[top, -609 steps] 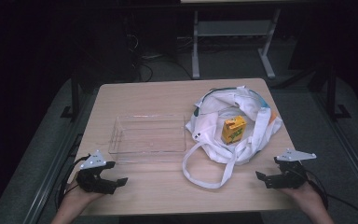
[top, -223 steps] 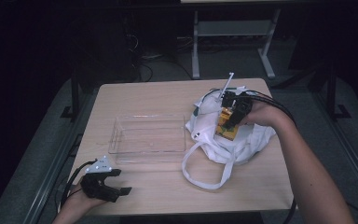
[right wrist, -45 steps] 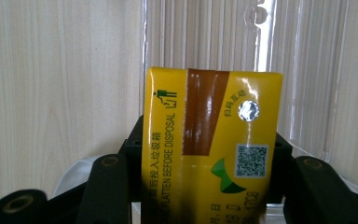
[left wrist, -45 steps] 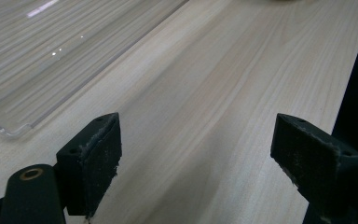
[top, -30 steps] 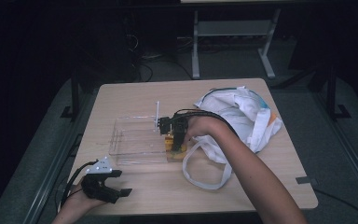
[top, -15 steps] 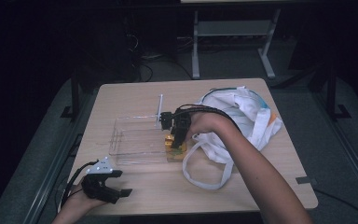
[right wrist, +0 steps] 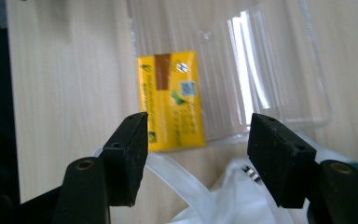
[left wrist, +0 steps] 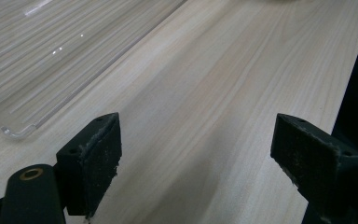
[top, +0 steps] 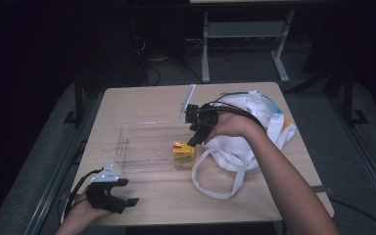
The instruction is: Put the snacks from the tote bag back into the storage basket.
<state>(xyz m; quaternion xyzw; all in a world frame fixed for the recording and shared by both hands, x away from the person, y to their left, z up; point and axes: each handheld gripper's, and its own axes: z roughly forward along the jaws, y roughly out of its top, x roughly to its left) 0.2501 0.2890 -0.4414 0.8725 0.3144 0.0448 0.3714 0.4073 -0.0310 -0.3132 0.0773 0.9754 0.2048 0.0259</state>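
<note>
- Two black jaws of the right gripper (right wrist: 193, 158) are standing apart and released, hovering just above the yellow carton (top: 183, 153), which is sitting in the near right corner of the clear tray (top: 142, 147).
- Left gripper (top: 108, 194) is resting on the near left of the table (top: 142, 103), jaws spread wide on nothing.
- Risk, as I judge it: the pulling-away jaws may be catching the white bag (top: 254, 137) or its looping strap, dragging soft cloth into the light tray and tipping the carton.
- Carton is looking boxy, glossy card; tray thin, rigid, ribbed plastic; bag limp, crumpled fabric; table smooth pale wood.
</note>
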